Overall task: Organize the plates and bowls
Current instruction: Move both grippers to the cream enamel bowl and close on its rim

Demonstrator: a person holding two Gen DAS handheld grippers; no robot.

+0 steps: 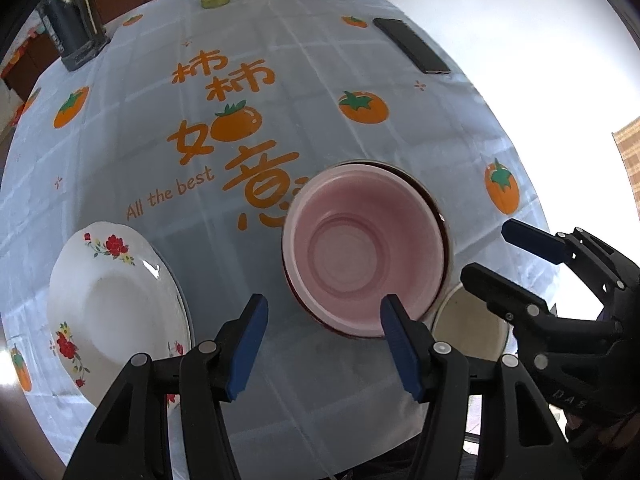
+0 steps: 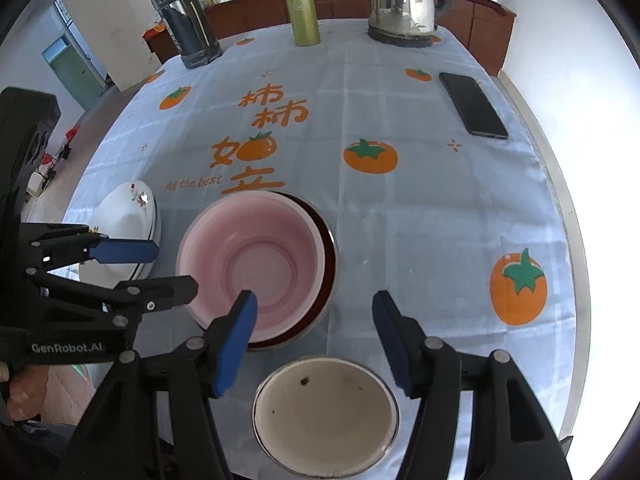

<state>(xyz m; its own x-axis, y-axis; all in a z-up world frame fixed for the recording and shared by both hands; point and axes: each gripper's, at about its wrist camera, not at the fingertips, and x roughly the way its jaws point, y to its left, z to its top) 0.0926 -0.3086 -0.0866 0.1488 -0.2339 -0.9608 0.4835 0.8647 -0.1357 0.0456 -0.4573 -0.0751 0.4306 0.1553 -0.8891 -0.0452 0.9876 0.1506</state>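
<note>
A pale pink plastic bowl is seen nested, empty, in a dark-rimmed bowl on the persimmon-printed tablecloth. Nearer, a cream enamel bowl holds only specks. The left gripper and right gripper are spread, nothing gripped. A floral white plate lies left.

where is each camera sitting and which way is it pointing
Left wrist: on the left gripper, looking steeply down at the pink bowl and flowered plate; its open fingers show, the right gripper at right.
Right wrist: on the right gripper, looking down over the white bowl; the left gripper at left.
Shared: pink bowl, flowered plate, white bowl, phone, tablecloth.
</note>
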